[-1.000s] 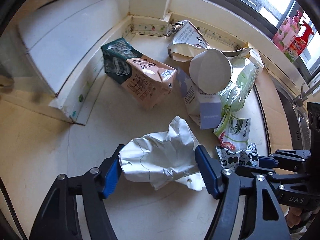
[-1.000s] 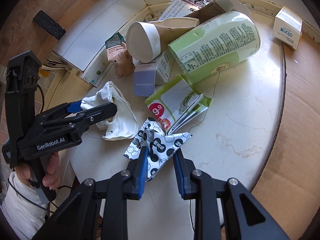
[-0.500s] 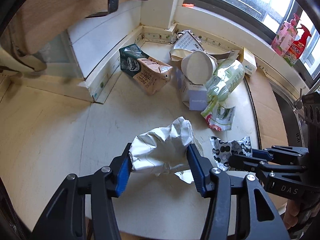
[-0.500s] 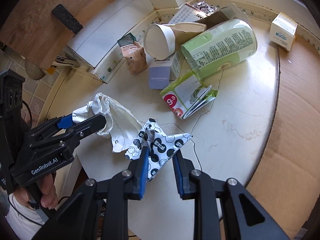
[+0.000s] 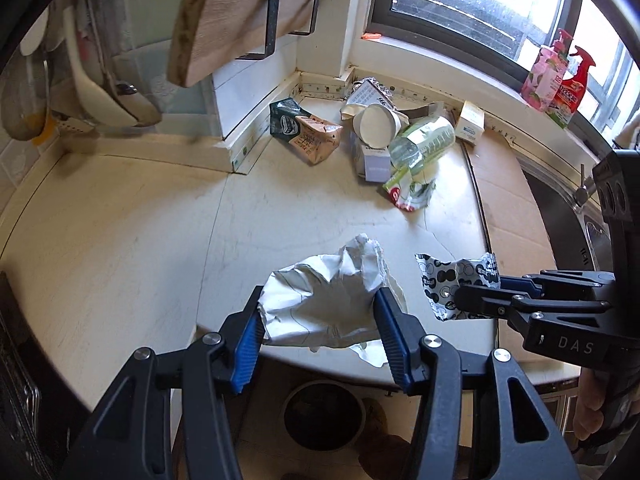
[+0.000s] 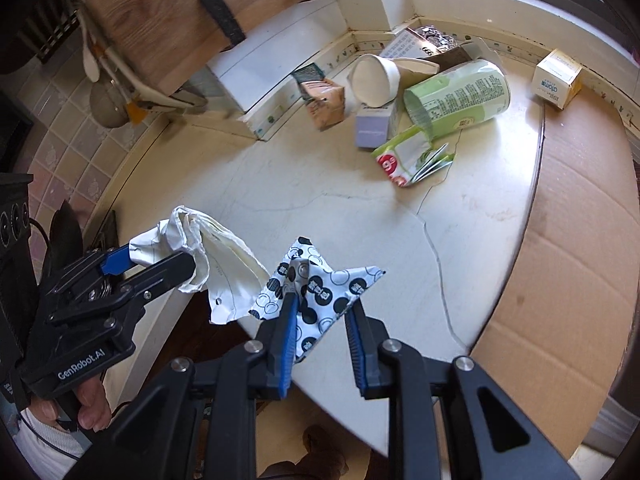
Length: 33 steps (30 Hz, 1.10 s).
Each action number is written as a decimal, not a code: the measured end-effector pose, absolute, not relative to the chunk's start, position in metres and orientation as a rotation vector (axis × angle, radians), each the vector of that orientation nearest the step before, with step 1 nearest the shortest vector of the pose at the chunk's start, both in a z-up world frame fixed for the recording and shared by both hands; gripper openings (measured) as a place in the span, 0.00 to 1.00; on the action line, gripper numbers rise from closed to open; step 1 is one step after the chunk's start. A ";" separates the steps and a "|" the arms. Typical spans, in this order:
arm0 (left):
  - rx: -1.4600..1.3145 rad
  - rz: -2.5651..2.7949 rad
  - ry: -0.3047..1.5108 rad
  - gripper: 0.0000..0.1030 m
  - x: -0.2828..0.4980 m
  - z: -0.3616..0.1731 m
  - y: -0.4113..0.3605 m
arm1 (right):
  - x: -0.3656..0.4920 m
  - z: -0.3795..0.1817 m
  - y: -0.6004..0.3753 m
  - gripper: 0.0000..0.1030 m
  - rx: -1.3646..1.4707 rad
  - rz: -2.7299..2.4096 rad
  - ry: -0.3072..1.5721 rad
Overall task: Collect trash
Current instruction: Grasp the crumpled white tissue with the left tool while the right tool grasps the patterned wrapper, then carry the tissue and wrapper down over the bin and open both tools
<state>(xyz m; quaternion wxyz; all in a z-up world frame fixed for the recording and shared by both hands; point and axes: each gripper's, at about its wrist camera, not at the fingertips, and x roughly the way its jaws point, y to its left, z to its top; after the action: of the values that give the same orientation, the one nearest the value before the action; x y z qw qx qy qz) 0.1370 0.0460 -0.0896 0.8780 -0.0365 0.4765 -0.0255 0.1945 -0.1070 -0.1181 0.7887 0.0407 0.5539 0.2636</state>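
Left gripper (image 5: 320, 320) clamped on a crumpled white paper wrapper (image 5: 324, 300), blue pads pressed into both sides of it; wrapper held off the surface, over the front edge of the countertop (image 5: 120, 240). Right gripper (image 6: 320, 316) closed on a black-and-white spotted wrapper (image 6: 320, 284), its left pad pinning the foil, the corners sticking out past the fingers; also lifted, near the counter edge. The two held pieces hang just beside each other, white one to the left. Below the left gripper, a round dark-rimmed bin opening (image 5: 324, 416) on the floor. Rest of the trash sits in a cluster at the far corner under the window: brown and green carton (image 5: 308, 136) on its side, white paper cup (image 5: 376, 126) tipped over on a pale lavender box (image 5: 376, 160), green-labelled canister (image 5: 424, 144) lying down, a green and red packet (image 5: 408, 194) in front of it, small yellow-white box (image 5: 472, 122) well apart to the right. Flat cardboard (image 6: 568, 260) covers the right part of the counter. Wooden board (image 5: 240, 12) hangs on the wall above.
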 end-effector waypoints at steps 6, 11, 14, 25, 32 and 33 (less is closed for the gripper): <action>-0.051 -0.067 0.996 0.50 0.095 -0.085 0.047 | 0.153 -0.109 -0.096 0.23 0.072 0.569 1.182; -0.022 -0.094 0.993 0.50 0.062 -0.083 0.048 | 0.118 -0.102 -0.093 0.23 0.079 0.549 1.160; -0.012 -0.114 0.993 0.50 0.042 -0.085 0.050 | 0.094 -0.103 -0.090 0.23 0.080 0.529 1.152; 0.027 -0.210 1.060 0.51 -0.013 -0.133 0.048 | 0.010 -0.148 -0.087 0.23 0.126 0.432 1.207; 0.041 -0.257 1.163 0.51 -0.026 -0.186 0.041 | -0.022 -0.200 -0.093 0.23 0.167 0.360 1.295; 0.042 -0.260 1.180 0.51 -0.026 -0.196 0.041 | -0.024 -0.210 -0.094 0.23 0.171 0.351 1.310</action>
<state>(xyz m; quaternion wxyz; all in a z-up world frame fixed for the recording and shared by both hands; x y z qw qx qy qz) -0.0262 0.0406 -0.1955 0.8229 0.0199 0.5546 -0.1222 -0.0237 -0.0940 -0.2100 0.7754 0.0788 0.6052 0.1621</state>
